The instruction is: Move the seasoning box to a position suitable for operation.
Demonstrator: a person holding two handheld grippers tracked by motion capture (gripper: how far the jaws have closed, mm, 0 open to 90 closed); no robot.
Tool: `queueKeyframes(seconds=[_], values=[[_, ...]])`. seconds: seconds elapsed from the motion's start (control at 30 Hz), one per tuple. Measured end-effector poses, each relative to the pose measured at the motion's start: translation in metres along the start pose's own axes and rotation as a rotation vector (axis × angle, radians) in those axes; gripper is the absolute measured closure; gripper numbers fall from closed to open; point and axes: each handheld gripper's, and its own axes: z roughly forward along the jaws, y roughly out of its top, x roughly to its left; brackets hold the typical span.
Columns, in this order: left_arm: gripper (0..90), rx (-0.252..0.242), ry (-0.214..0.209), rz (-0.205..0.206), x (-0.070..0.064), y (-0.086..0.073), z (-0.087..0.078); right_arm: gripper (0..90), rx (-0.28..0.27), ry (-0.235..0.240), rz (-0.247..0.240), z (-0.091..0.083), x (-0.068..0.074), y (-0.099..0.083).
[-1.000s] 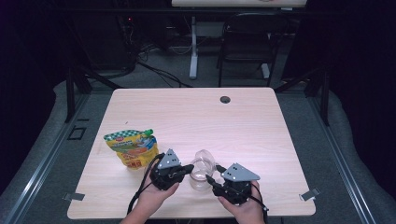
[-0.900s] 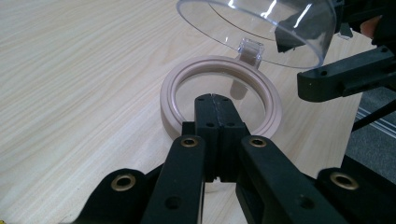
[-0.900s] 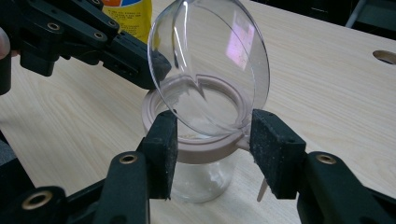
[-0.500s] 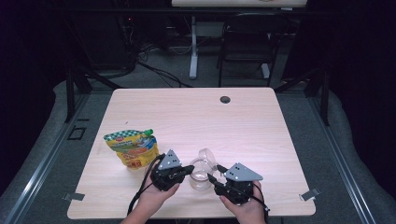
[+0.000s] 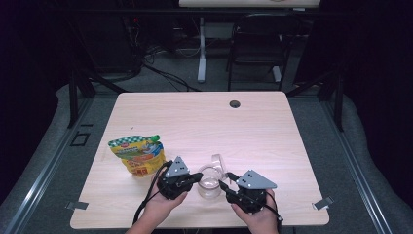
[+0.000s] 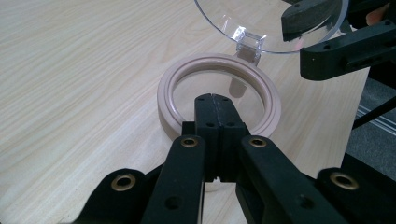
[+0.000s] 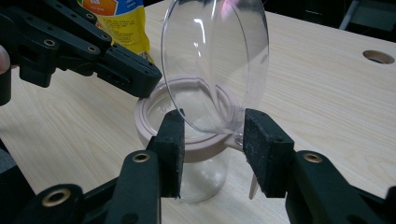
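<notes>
- Clear glass jar (image 5: 210, 184) with a pinkish-beige ring collar (image 6: 218, 97) and hinged transparent round lid (image 7: 215, 65): stands near the front edge of the pale wooden counter (image 5: 204, 122), between the two tools.
- Left tool (image 5: 197, 177): jaws fully closed, tips pinching the collar's near rim.
- Right tool (image 7: 212, 142): jaws parted, flanking the raised lid's lower edge without gripping it; lid stands nearly upright on its hinge.
- Yellow snack pouch (image 5: 138, 154): well left of the jar.
- Jar's contents: cannot be made out.
</notes>
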Motion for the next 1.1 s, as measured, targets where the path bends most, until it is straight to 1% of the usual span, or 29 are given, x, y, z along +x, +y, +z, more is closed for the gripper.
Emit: queueKeyframes(seconds=[0.17, 0.27, 0.33, 0.53, 0.57, 0.67, 0.7, 0.83, 0.87, 0.9, 0.97, 1.1], values=[[90.0, 0.000, 0.004, 0.004, 0.000, 0.000, 0.000, 60.0, 0.006, -0.005, 0.002, 0.000, -0.001, -0.001], [90.0, -0.002, 0.002, -0.001, 0.000, 0.000, 0.000, 61.9, 0.021, -0.010, 0.027, 0.001, -0.003, -0.002], [90.0, 0.001, 0.000, 0.001, 0.000, 0.000, 0.000, 62.8, 0.029, -0.012, 0.031, 0.001, -0.003, -0.003], [90.0, -0.003, -0.001, -0.001, 0.000, 0.000, 0.000, 63.9, 0.029, -0.013, 0.053, 0.002, -0.006, -0.005], [90.0, -0.009, 0.000, -0.001, 0.000, -0.001, 0.001, 64.6, 0.031, -0.012, 0.057, 0.002, -0.007, -0.005], [90.0, -0.005, 0.008, 0.001, -0.001, -0.001, 0.000, 65.2, 0.037, -0.012, 0.064, 0.002, -0.007, -0.005], [90.0, -0.008, 0.001, 0.001, 0.000, -0.001, 0.000, 65.7, 0.039, -0.014, 0.065, 0.002, -0.007, -0.005], [90.0, -0.010, 0.000, -0.001, 0.000, -0.001, 0.001, 67.0, 0.045, -0.023, 0.077, 0.003, -0.010, -0.007], [90.0, -0.010, 0.000, 0.000, 0.000, -0.001, 0.001, 67.0, 0.046, -0.028, 0.094, 0.003, -0.011, -0.007], [90.0, -0.010, 0.000, 0.000, 0.000, -0.001, 0.001, 67.0, 0.046, -0.028, 0.094, 0.003, -0.011, -0.007], [90.0, -0.011, -0.001, -0.003, 0.000, -0.001, 0.001, 66.8, 0.046, -0.015, 0.114, 0.003, -0.014, -0.008], [90.0, -0.012, -0.001, -0.003, 0.000, -0.001, 0.000, 66.9, 0.045, -0.017, 0.115, 0.004, -0.014, -0.008]])
